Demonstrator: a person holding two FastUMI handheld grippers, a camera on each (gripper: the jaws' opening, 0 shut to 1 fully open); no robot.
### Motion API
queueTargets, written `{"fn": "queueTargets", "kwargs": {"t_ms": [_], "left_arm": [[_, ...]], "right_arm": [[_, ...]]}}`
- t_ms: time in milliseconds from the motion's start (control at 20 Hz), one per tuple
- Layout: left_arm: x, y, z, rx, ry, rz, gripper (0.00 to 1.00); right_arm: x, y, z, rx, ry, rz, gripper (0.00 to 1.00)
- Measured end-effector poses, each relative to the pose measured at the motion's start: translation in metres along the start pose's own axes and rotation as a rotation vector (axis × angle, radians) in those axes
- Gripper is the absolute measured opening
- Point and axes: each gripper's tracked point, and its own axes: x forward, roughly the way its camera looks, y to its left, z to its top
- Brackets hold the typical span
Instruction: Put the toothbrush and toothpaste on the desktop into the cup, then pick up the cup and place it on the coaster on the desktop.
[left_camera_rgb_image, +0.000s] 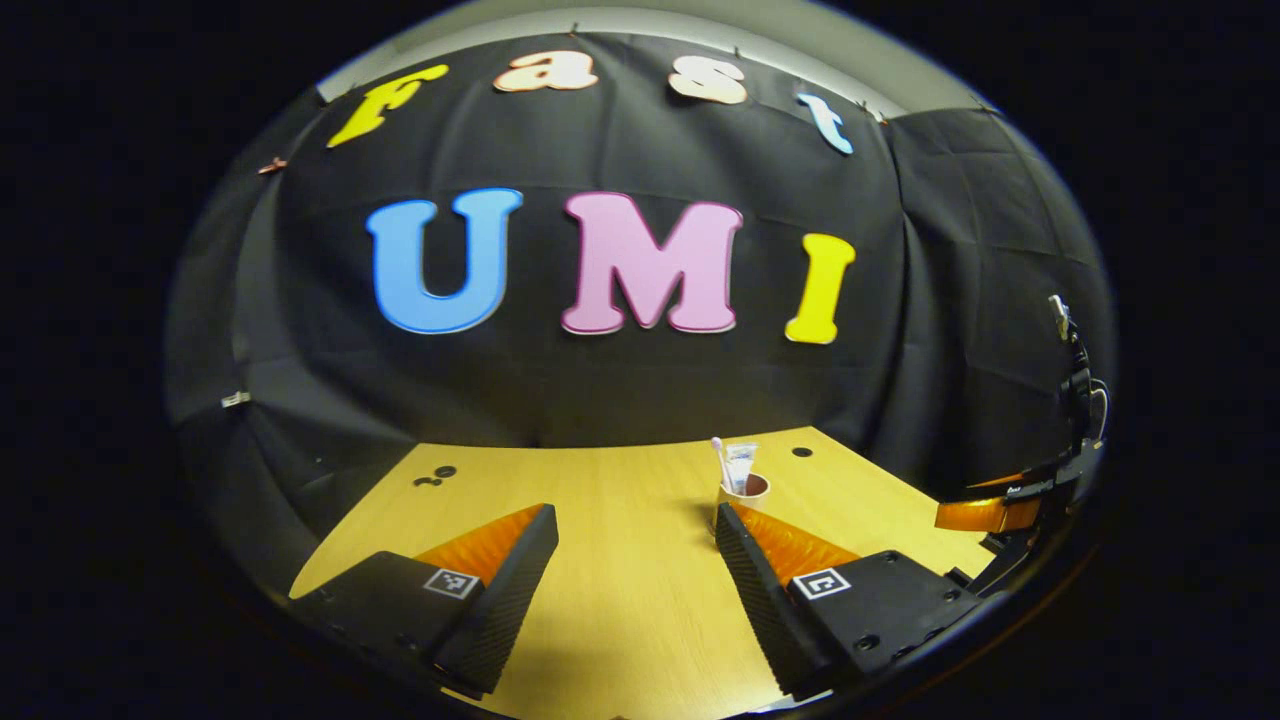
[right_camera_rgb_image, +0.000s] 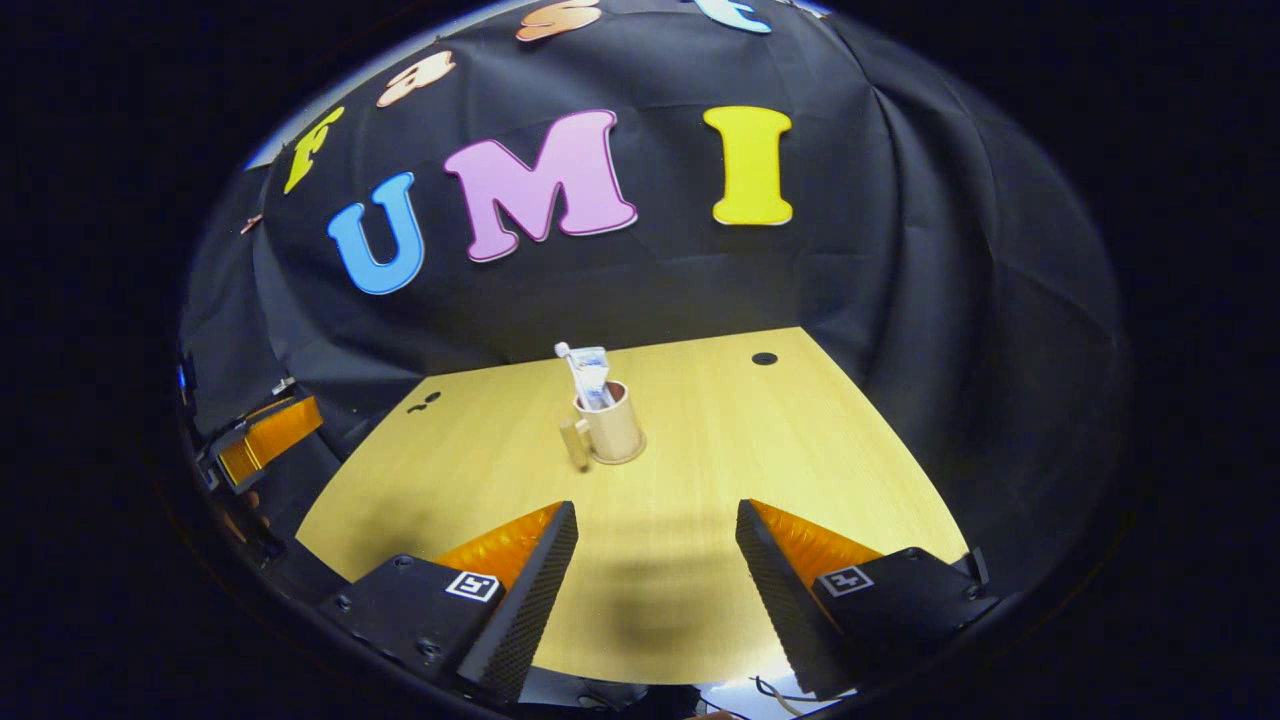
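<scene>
A tan handled cup (right_camera_rgb_image: 612, 428) stands upright near the middle of the pale wooden bench (right_camera_rgb_image: 800, 440), already loaded with a white toothbrush (right_camera_rgb_image: 572, 368) and a toothpaste tube (right_camera_rgb_image: 592, 376). Both sit with their long axes close to vertical, lower ends down in the cup, leaning slightly away from plumb against its rim; the brush head and the tube's flat crimped end point upward, above the lip. That is likely the reason they stand at all: the cup wall props them. The cup's handle juts toward the left in the right gripper view, the natural place for a grip.

The right tongs (right_camera_rgb_image: 655, 580) hang open and empty over bare bench, well short of the cup. The left tongs (left_camera_rgb_image: 635, 585) are likewise spread wide and grip nothing; in the left gripper view the cup (left_camera_rgb_image: 745, 492) peeks just past the inner finger, apart from it.

A ring of slightly different tone shows under the cup's base, but whether that is the coaster cannot be told. Judging by this, the loading step looks finished, and only the cup's placement may remain.
</scene>
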Motion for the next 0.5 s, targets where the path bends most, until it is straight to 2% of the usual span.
{"fn": "queueTargets", "kwargs": {"t_ms": [150, 300, 500], "left_arm": [[-0.028, 0.015, -0.019, -0.038, -0.002, 0.060, 0.98], [-0.058, 0.031, -0.036, -0.031, 0.019, 0.106, 0.96], [-0.081, 0.029, -0.035, -0.072, 0.014, 0.075, 0.96]], "right_arm": [[-0.020, 0.039, 0.003, -0.020, -0.037, 0.046, 0.98], [-0.037, 0.070, 0.000, -0.029, -0.077, 0.072, 0.98], [-0.051, 0.100, -0.008, -0.040, -0.086, 0.107, 0.98]]}}
